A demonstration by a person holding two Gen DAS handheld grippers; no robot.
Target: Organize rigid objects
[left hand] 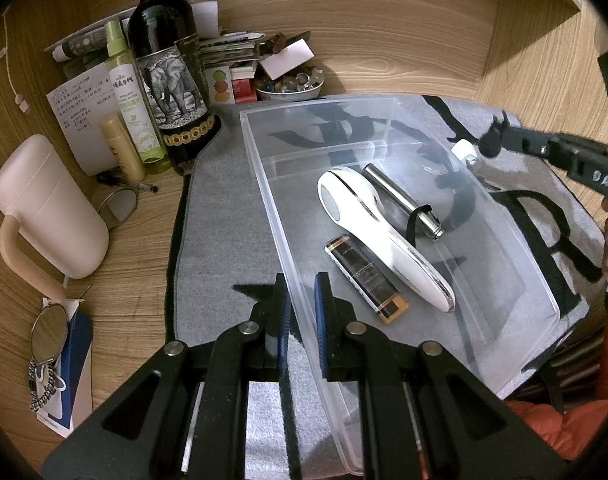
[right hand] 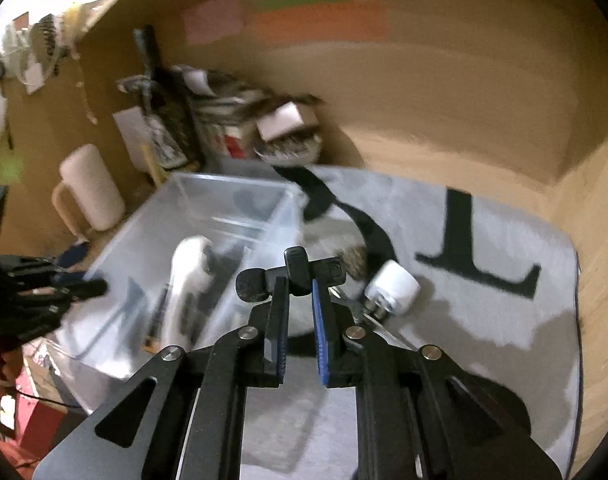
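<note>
**Right tool carrying a small black item beside the clear bin; left tool clamped on the bin wall**

Right tool (right hand: 297,280): jaws closed on a small black object (right hand: 299,270), gripped at the fingertips. A crosswise black part sticks out to either side of the jaws; the picture is blurred and the object cannot be identified. In the left wrist view this tool (left hand: 494,140) hangs at about 2 o'clock, just outside the bin's right wall and clear of the mat.

Left tool (left hand: 301,300): jaws clamped on the near left wall of the clear plastic bin (left hand: 263,184), one pad inside and one outside. Judged to be steadying the bin.

Bin contents: a white handheld device (left hand: 380,236), a silver cylinder (left hand: 404,200) and a dark rectangular bar with gold ends (left hand: 366,280). All three lie with their long axes running roughly from 11 o'clock to 5 o'clock, side by side. The far compartment behind the divider looks unoccupied.

Outside the bin: a white-capped item (right hand: 392,288) lies on the grey mat (right hand: 484,320) just right of the right tool, at about 3 o'clock from its tip.

Key relation: from the right tool the bin opening lies at about 10 o'clock, immediately adjacent. The right hand is the nearer one and already loaded. The likely next step is to carry the object over the right wall and set it down parallel to the other items.

Risk: striking the right wall on entry.
</note>
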